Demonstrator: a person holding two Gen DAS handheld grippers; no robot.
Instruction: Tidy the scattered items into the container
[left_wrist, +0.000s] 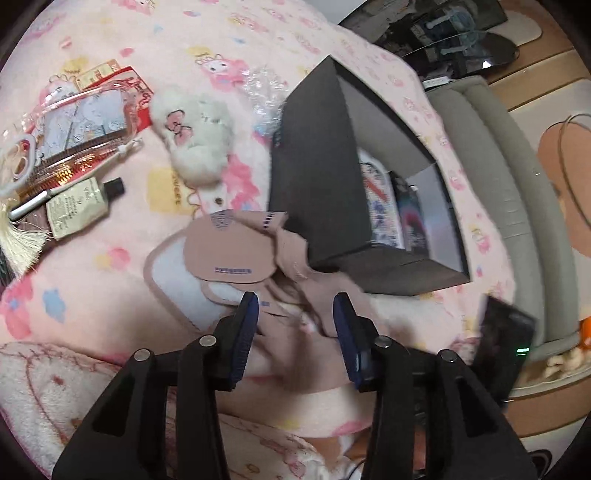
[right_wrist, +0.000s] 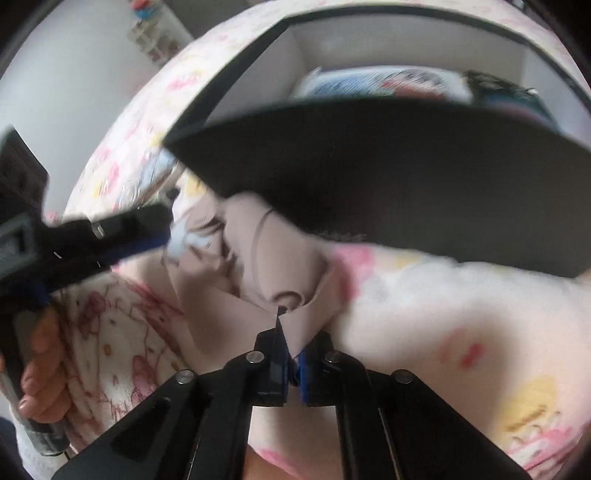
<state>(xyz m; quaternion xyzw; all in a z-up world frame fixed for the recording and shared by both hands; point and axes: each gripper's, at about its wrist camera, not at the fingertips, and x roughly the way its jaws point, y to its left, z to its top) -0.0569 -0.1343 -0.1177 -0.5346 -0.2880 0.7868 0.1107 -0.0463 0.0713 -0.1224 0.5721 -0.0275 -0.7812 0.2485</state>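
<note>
Jaws first: my right gripper (right_wrist: 291, 363) is pinched closed on the near corner of a beige paper packet (right_wrist: 258, 266), the sheet's edge caught between the blue pads. My left gripper (left_wrist: 293, 332) stands wide apart with nothing between the pads, hovering over the same beige packets (left_wrist: 229, 258) where they lie on the bed.

Handling, judged: the packet is thin, light and floppy. It creases where I hold it, so it will droop and flap if swung. A corner pinch is enough for the weight but may tear or slip; a grip further in along a folded edge would hold better. Several flat pieces seem to overlap here; I cannot tell how many, nor whether they are joined.

Just beyond the packets, touching their far edge, is the black box (left_wrist: 332, 177), open, with a printed packet and a dark item already inside. Its near wall (right_wrist: 369, 177) rises between my right gripper and the opening.

Further left on the pink blanket (left_wrist: 110, 280), well apart from the box: a small tube (left_wrist: 79, 206), a white plush toy (left_wrist: 195, 136), a clear pouch (left_wrist: 81, 125). All not yet in.
</note>
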